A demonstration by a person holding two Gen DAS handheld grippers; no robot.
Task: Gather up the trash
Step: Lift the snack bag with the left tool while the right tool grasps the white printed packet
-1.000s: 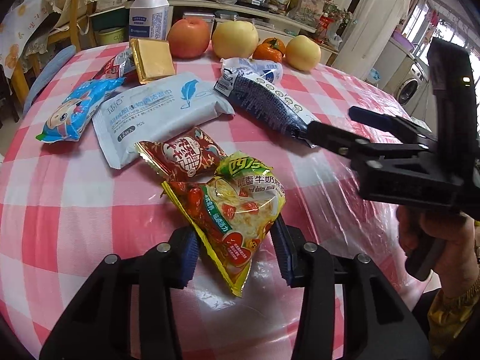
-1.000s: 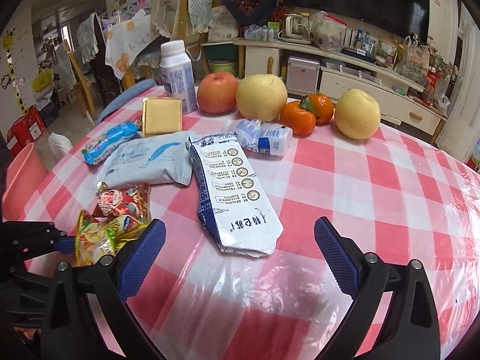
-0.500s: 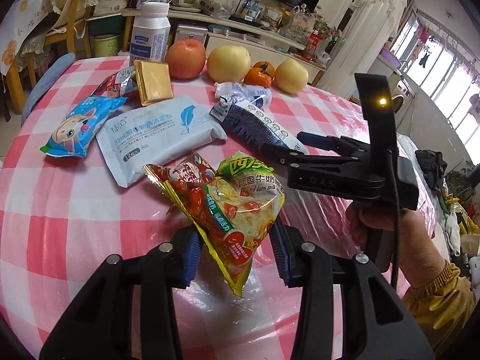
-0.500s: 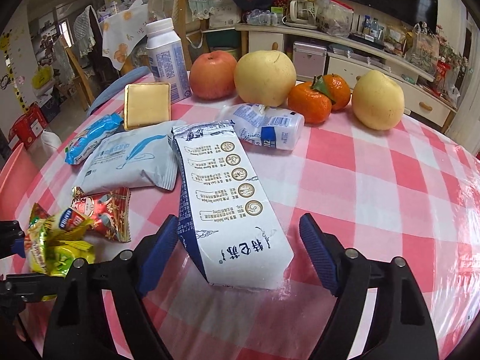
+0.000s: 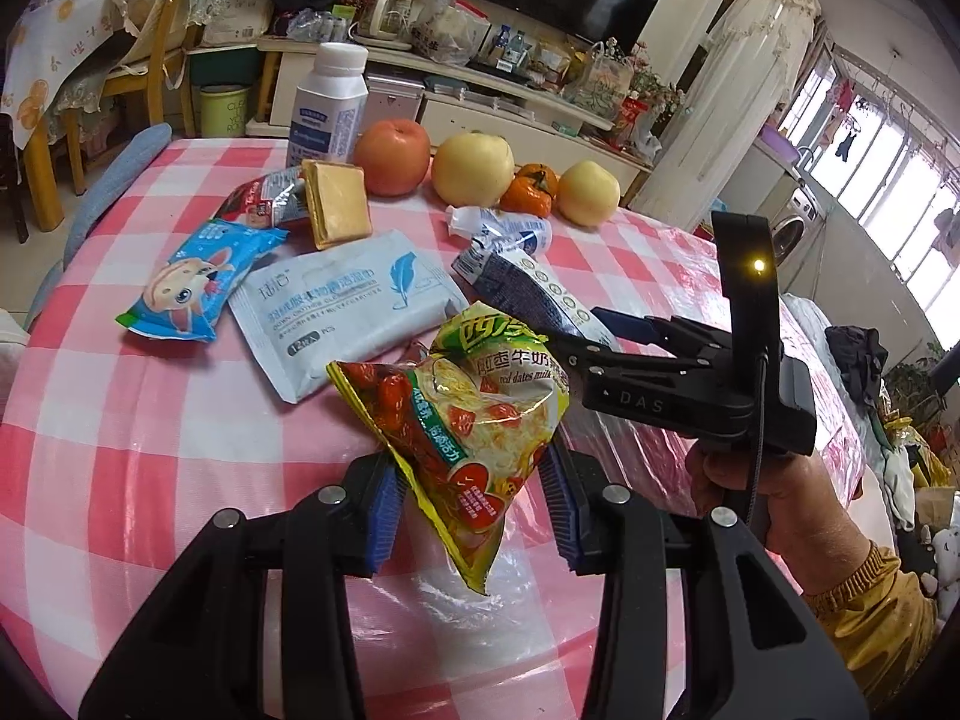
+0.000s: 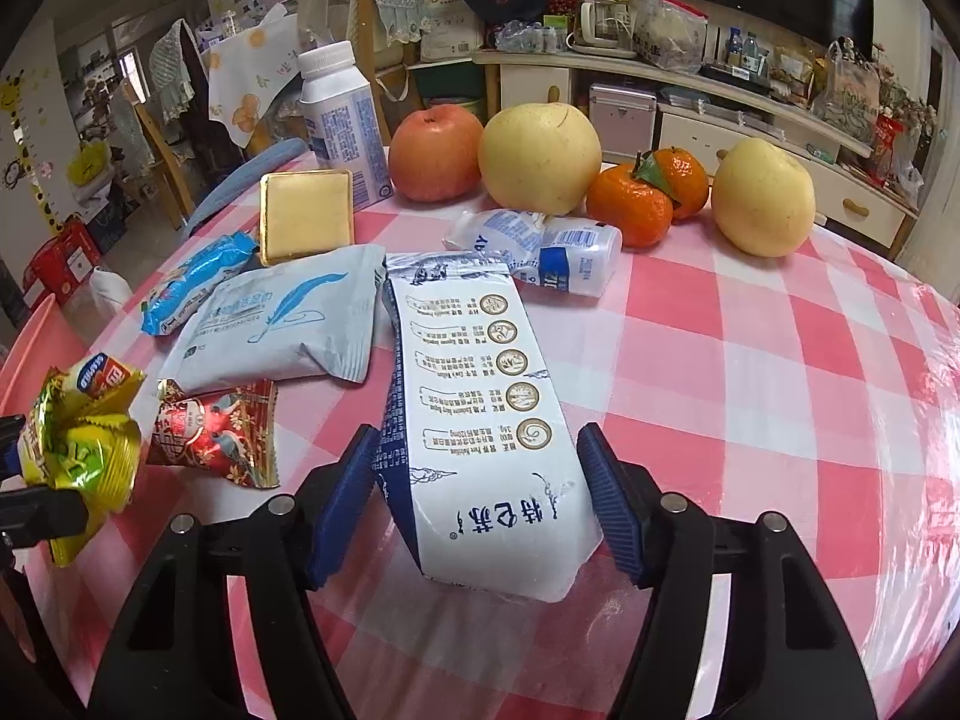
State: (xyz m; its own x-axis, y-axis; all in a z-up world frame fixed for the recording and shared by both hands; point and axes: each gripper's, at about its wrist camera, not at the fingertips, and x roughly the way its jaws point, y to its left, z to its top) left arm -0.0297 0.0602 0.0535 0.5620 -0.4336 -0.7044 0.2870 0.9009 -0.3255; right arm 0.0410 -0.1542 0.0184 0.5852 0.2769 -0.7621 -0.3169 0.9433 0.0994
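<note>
1. The round table point(image 6: 780, 360), under its pink-and-white checked cloth, carries a litter of wrappers on its near-left half, with fruit and a white bottle point(image 6: 342, 120) lined up along the far edge.
2. The blue-and-white milk carton point(image 6: 480, 420), flattened, lies lengthways on the cloth near the middle. A second ago it sat well ahead of the right gripper point(image 6: 480, 504); now its near end lies between the blue pads point(image 6: 342, 498).
3. That right gripper stands spread, a pad on each side of the carton. The left pad is at the carton's edge, the right one just beside it, and I cannot tell if either presses. I judge the closing squeeze is next.
4. The pale wipes packet point(image 5: 342, 300) lies flat, left of the carton, untouched.
5. The yellow-green snack bag point(image 5: 474, 420) was resting on the table a second ago. It now hangs in the air, pinched at its lower part by the left gripper point(image 5: 471, 504), whose pads are clamped against it.
6. With the bag lifted, the red wrapper point(image 6: 210, 432) lies on the cloth just left of the carton, in plain sight from the right side.
7. So one piece of trash is in hand and a second is framed. No bin is identifiable.
</note>
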